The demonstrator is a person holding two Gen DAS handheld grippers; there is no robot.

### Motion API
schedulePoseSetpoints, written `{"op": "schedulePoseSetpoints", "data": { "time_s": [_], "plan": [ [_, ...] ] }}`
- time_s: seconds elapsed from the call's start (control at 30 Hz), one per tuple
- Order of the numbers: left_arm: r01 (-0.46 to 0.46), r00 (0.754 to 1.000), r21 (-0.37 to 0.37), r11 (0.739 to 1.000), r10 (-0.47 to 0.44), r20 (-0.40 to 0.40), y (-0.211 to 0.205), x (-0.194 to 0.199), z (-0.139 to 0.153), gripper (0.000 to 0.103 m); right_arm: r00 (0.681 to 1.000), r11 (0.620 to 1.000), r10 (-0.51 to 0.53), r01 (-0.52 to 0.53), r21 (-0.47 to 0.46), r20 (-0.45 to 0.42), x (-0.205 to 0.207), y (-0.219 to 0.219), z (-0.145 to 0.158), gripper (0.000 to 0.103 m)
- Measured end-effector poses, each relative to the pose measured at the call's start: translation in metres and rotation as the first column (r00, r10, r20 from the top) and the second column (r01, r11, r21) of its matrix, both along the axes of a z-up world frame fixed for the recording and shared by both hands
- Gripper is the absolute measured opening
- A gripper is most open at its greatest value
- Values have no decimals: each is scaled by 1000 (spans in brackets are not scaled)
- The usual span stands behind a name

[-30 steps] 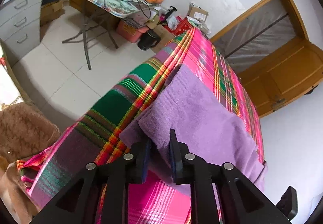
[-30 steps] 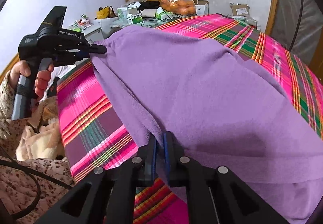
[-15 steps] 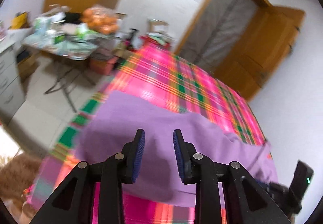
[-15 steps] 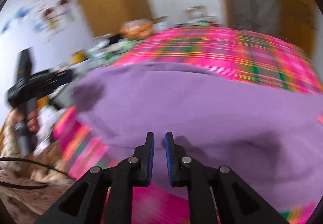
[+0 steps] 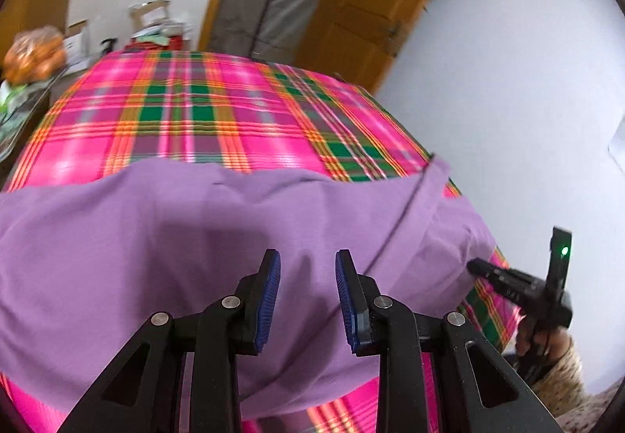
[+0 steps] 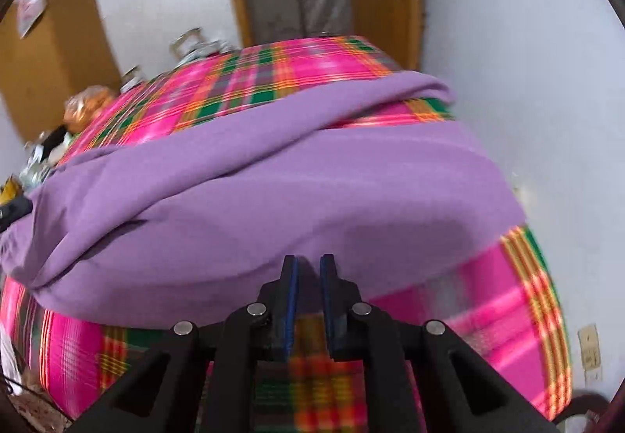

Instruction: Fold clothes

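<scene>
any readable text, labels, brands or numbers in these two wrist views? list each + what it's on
None can be read.
Poster on the wooden cabinet, right wrist view: print blurred, unreadable.
Cardboard boxes past the plaid bedspread, left wrist view: any markings too small and blurred.
Right gripper seen from the left wrist: only a green light, no legible lettering.
Purple garment: no visible label.

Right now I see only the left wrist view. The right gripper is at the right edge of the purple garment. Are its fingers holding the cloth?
Observer: I see no grip. The right gripper has its fingers a narrow gap apart, and the plaid cover shows through the gap.
Operator: Does the garment lie flat on that side?
Observer: Not fully. In the right wrist view the purple garment has a far fold lying apart, with a strip of plaid between it and the main body.
</scene>
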State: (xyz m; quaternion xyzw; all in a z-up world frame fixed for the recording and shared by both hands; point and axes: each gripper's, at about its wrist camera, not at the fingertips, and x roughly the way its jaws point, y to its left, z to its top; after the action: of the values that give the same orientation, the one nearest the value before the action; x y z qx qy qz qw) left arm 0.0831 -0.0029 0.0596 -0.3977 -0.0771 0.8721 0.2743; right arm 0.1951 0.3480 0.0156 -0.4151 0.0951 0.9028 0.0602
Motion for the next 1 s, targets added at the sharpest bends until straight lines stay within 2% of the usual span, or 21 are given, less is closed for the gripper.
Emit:
{"op": "schedulePoseSetpoints", "data": {
  "time_s": [0.13, 0.3, 0.47, 0.7, 0.83, 1.0],
  "plan": [
    [47, 999, -34, 998, -46, 29, 24, -2, -10, 30, 999, 999, -53, 53, 6, -7, -1, 13, 3, 12],
    [105, 993, -51, 993, -102, 52, 42, -4, -20, 30, 997, 998, -37, 34, -55, -70, -18, 18, 19, 13],
    [136, 988, -67, 988, -130, 83, 54, -4, -30, 30, 996, 995, -10, 0, -102, -93, -59, 22, 29, 16],
    [152, 982, -39, 988, -146, 120, 55, -2, -37, 30, 996, 984, -12, -4, -179, -86, -115, 31, 33, 36],
    [170, 977, -31, 985, -164, 133, 58, -1, -41, 30, 998, 980, 15, -27, -199, -65, -144, 23, 32, 43],
    [182, 975, -25, 983, -177, 135, 60, 2, -41, 30, 1000, 987, -1, -4, -163, -31, -169, 12, 28, 44]
  ]
}}
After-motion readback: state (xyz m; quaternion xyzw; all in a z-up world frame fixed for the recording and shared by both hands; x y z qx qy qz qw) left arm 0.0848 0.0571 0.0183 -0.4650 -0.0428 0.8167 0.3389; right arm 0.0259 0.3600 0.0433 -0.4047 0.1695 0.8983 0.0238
